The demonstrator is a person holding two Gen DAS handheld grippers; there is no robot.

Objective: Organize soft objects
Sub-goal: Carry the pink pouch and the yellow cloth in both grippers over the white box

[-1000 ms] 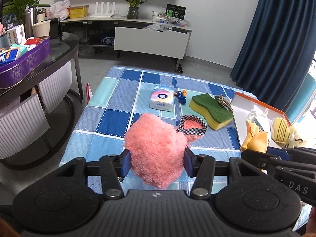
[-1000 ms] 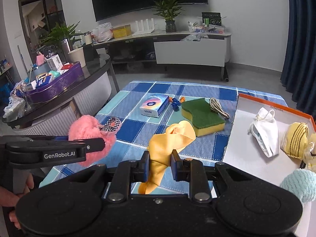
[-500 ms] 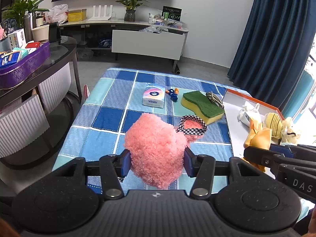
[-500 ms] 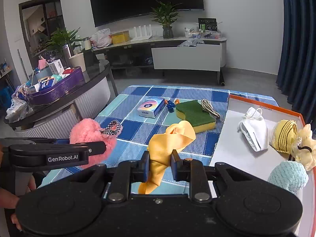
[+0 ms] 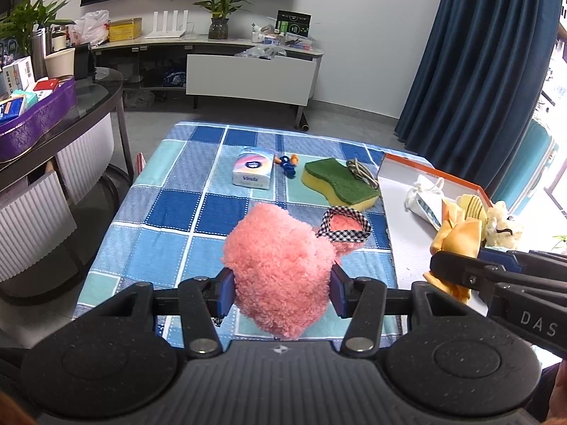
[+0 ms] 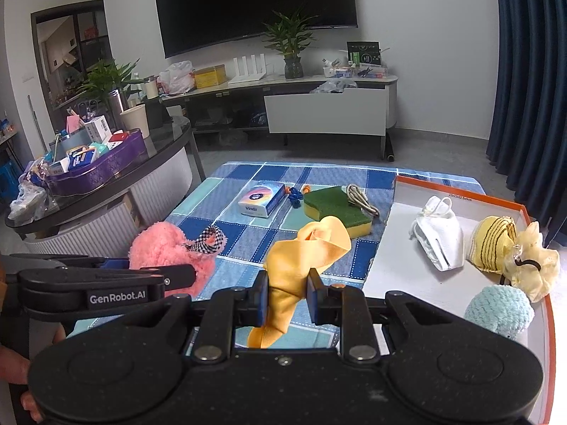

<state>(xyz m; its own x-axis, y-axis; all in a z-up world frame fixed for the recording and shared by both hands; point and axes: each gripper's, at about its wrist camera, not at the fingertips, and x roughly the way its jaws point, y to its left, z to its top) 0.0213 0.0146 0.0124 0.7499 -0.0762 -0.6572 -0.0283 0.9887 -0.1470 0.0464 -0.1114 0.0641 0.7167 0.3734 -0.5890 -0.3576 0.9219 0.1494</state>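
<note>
Left gripper (image 5: 281,292): clamps pink plush toy (image 5: 280,265).
Right gripper (image 6: 286,295): pinches yellow cloth (image 6: 301,258).
Tray (image 6: 400,248): at two o'clock, nearer the right gripper.

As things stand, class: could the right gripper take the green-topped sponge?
Probably not yet: the right gripper is shut on the yellow cloth, so nothing else fits, though the sponge lies unobstructed ahead.

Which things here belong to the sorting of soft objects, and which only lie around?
Job: pink fluffy item, yellow cloth, orange-rimmed tray, white mask, blue pompom.
Lying about: purple basket, potted plant, router.
</note>
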